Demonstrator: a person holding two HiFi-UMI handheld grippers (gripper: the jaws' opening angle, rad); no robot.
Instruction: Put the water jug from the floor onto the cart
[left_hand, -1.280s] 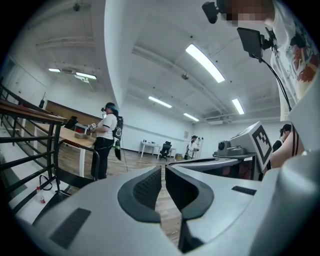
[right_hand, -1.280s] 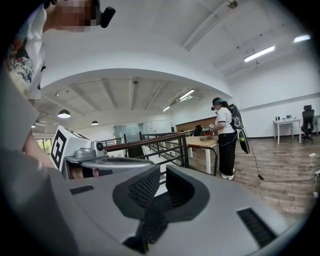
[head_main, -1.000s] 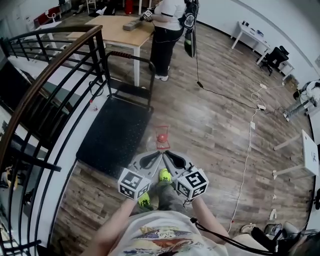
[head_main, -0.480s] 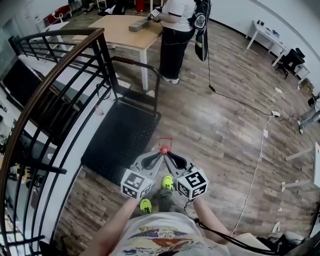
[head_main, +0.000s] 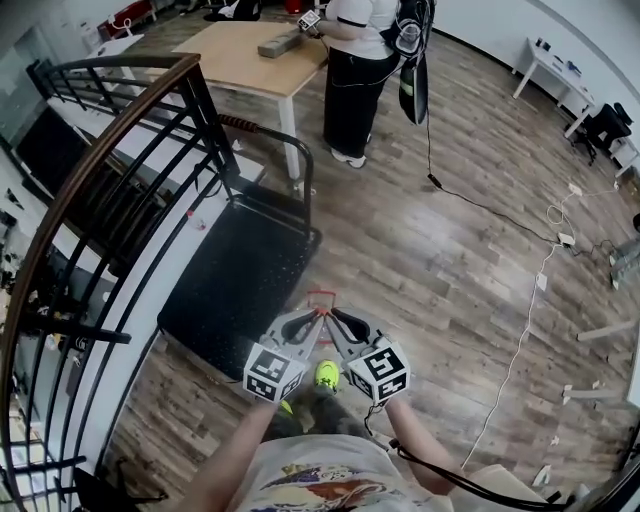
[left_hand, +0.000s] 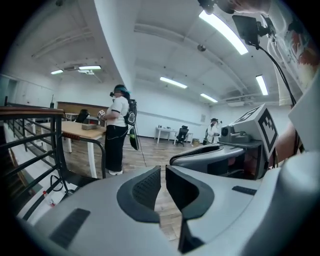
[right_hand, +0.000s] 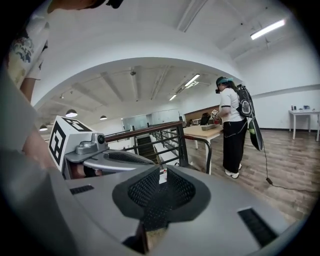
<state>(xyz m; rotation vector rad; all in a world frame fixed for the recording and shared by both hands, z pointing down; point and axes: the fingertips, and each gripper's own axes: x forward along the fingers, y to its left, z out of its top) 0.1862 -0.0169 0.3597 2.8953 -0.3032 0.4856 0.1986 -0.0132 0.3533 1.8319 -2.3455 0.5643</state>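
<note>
In the head view my left gripper (head_main: 316, 317) and right gripper (head_main: 331, 317) point forward side by side, their tips meeting at the water jug's red top (head_main: 320, 297). The clear jug body is hidden below them. In the right gripper view my right gripper (right_hand: 162, 178) is shut on a thin white-and-red piece of the jug's top (right_hand: 162, 174). In the left gripper view my left gripper (left_hand: 163, 176) is shut, and only floor shows through the slit. The black flat cart (head_main: 235, 280), with its upright handle (head_main: 268, 137), lies just left of the tips.
A black stair railing (head_main: 120, 150) runs along the cart's left side. Beyond the cart stands a wooden table (head_main: 250, 55) with a person (head_main: 360, 70) next to it. A white cable (head_main: 520, 330) trails over the wood floor at right. A green shoe (head_main: 327, 375) shows under the grippers.
Both grippers and the jug's red top have moved forward together, closer to the cart's near right corner. The cart, table and standing person have come nearer in the head view.
</note>
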